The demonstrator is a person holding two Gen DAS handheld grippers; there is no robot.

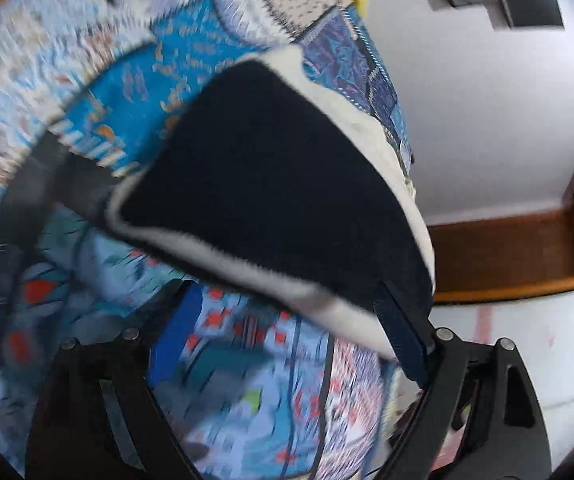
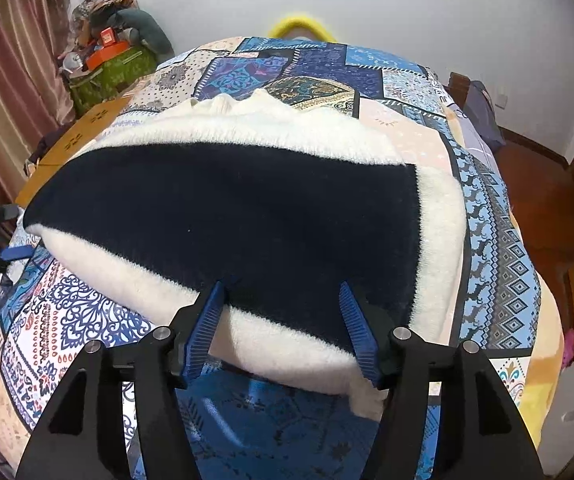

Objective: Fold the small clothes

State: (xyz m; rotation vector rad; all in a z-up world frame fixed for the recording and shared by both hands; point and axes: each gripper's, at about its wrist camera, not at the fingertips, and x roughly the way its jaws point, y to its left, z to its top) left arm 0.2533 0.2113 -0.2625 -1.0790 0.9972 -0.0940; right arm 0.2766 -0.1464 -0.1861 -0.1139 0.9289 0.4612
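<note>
A small garment (image 2: 223,216), dark navy outside with white fleece lining, lies folded on the patterned bedspread (image 2: 491,240). My right gripper (image 2: 282,294) stands at its near edge. The blue fingers (image 2: 207,320) are apart, with the thick folded hem lying between them and no clear pinch. The left wrist view is blurred. There the same garment (image 1: 271,184) fills the middle. My left gripper (image 1: 287,286) is spread wide just below its white edge, and one corner drapes over the right finger (image 1: 401,332).
The blue patchwork bedspread covers the whole bed. A cardboard box (image 2: 83,128) and a cluttered pile (image 2: 107,52) sit at the left, beside a curtain (image 2: 11,60). A yellow ring (image 2: 299,26) lies at the far end. Wooden floor (image 2: 539,200) runs along the right.
</note>
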